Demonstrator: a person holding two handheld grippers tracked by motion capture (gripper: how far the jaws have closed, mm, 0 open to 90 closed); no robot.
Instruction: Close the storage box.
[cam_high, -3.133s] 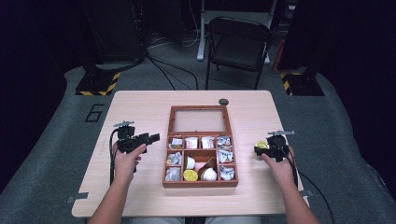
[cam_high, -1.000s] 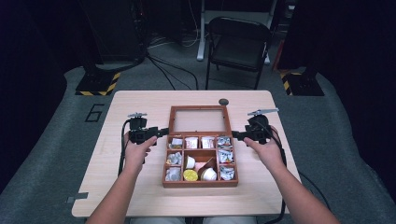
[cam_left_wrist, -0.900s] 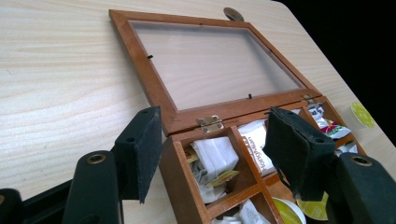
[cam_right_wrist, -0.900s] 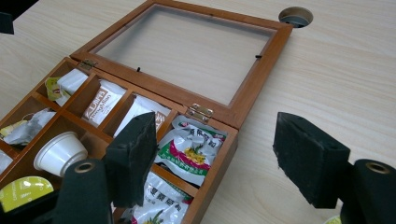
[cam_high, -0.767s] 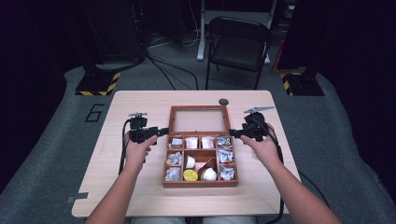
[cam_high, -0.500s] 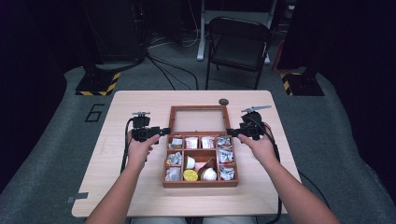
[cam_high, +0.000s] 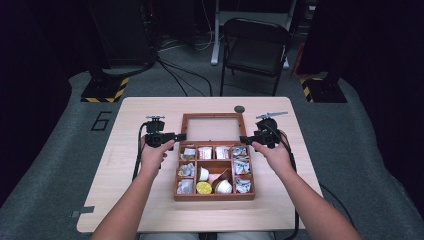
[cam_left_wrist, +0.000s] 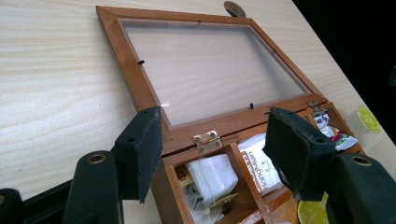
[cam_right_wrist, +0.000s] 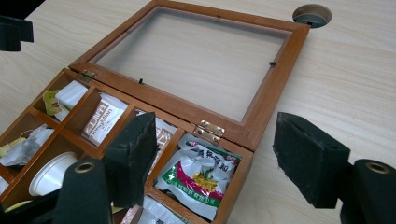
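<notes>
Wooden compartment box sits mid-table, its glass lid flat toward the far edge. Left gripper and right gripper flank the hinge corners, jaws apart, gripping nothing. Sachet print is hard to read; near compartments are cut off in both gripper views.

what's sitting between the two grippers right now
In the high view, the hinged edge of the open wooden box lies between the left gripper and right gripper, its glass lid flat behind.
</notes>
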